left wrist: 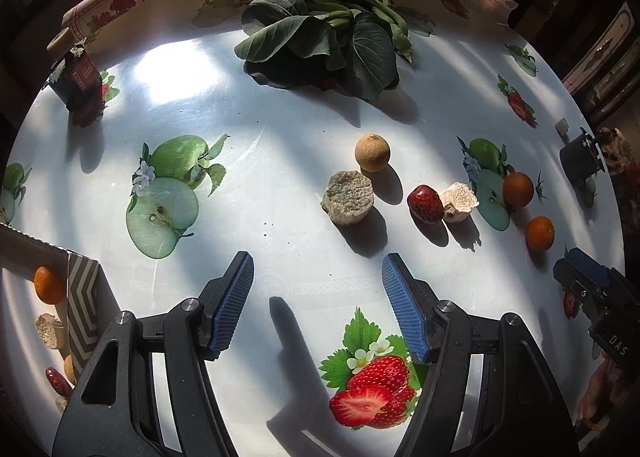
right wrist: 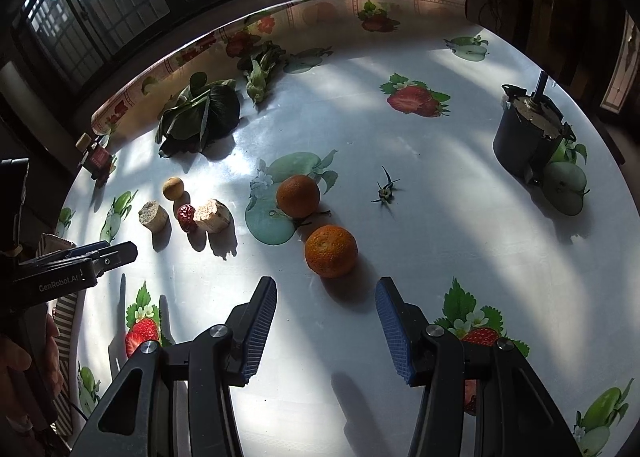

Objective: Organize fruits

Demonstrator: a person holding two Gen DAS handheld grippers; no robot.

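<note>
Two grippers over a round table [left wrist: 280, 161] with a fruit-print cloth, both empty. Left gripper [left wrist: 318, 305] low over the near edge, blue-padded fingers [left wrist: 234, 301] wide apart, nothing between them but bare cloth and a printed strawberry. Right gripper [right wrist: 326, 329] likewise spread, fingers [right wrist: 260, 329] apart, just short of the nearer mandarin [right wrist: 331, 251].

Second mandarin [right wrist: 298, 196] just beyond the first, on a printed apple slice. Further left in the right wrist view, a loose cluster: pale bread-like chunk [right wrist: 213, 215], red date [right wrist: 186, 217] touching or nearly touching it, round bread piece [right wrist: 153, 215] a little apart, brown longan [right wrist: 173, 188] behind. Same cluster mid-table in the left wrist view, with longan [left wrist: 372, 153] just behind the round bread piece [left wrist: 347, 197], date [left wrist: 425, 204] against the pale chunk [left wrist: 459, 201], and both mandarins [left wrist: 518, 189] [left wrist: 539, 233] further right.

At the left edge of the left wrist view, a box with chevron-patterned wall [left wrist: 82, 313] holding a mandarin [left wrist: 48, 285], a bread piece [left wrist: 50, 331], a date [left wrist: 58, 381] and part of a brown round fruit, half hidden.

Leafy greens [left wrist: 320, 37] at the far side, a small dark jar [left wrist: 78, 77] far left, a dark pot [right wrist: 528, 137] far right, a small green stem scrap [right wrist: 385, 187] near the mandarins.
</note>
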